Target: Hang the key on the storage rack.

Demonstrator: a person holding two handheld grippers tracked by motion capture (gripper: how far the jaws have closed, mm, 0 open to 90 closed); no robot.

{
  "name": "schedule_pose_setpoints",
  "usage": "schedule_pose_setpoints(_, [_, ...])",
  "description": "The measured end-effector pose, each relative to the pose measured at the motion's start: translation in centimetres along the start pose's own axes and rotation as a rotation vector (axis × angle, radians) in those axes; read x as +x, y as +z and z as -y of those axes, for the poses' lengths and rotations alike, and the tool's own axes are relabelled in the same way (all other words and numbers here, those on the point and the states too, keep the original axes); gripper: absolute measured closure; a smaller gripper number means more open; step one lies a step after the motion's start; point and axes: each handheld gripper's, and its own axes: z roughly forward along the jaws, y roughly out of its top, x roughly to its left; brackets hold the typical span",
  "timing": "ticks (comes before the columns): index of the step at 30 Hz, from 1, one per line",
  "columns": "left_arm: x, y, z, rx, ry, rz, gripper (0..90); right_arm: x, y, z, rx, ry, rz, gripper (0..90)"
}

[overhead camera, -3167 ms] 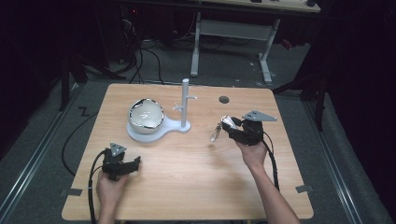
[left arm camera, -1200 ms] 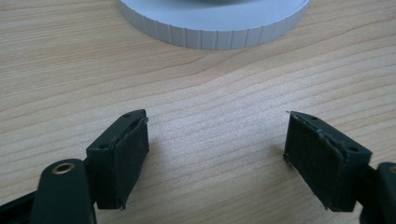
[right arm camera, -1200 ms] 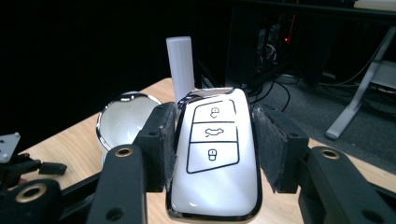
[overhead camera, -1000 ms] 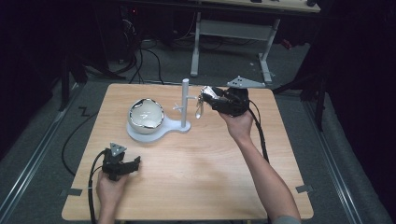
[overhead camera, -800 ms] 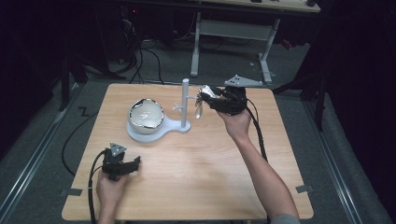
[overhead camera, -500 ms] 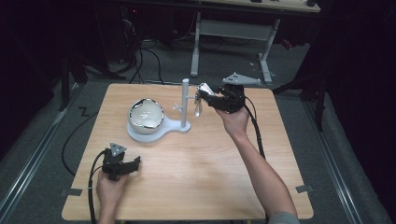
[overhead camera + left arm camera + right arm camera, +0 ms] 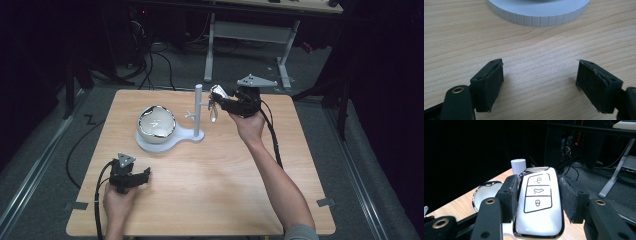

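Observation:
My right gripper (image 7: 222,100) is shut on a white car key fob (image 7: 539,207) with three black-outlined buttons and a chrome rim. It holds the fob in the air just right of the white post (image 7: 198,111) of a stand. A small metal ring (image 7: 213,115) hangs from the fob beside the post's short pegs. In the right gripper view the post's top (image 7: 518,165) rises just behind the fob. My left gripper (image 7: 134,178) rests on the table at the front left. Its jaws stand wide open in the left gripper view (image 7: 540,85) with bare wood between them.
A shiny chrome-rimmed bowl (image 7: 156,121) sits on the stand's round white base (image 7: 150,146), left of the post. The base's ribbed edge (image 7: 536,15) lies ahead of my left gripper. The wooden table (image 7: 210,185) stands over a dark floor with cables and desk legs behind.
My right gripper has carried the fob from the table's right middle up and left to the post. Over the last second it edged slightly closer. The left gripper has stayed put.

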Motion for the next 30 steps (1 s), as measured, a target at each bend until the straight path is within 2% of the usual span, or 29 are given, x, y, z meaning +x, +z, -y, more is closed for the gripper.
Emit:
schedule_pose_setpoints(9, [0.0,0.0,0.0,-0.002,-0.003,0.0,22.2,-0.3,0.7,0.2,0.017,-0.002,0.023,51.0])
schedule_pose_setpoints(30, [0.0,0.0,0.0,-0.002,-0.004,-0.001,22.2,-1.3,1.8,3.5,0.101,0.007,0.054,50.8])
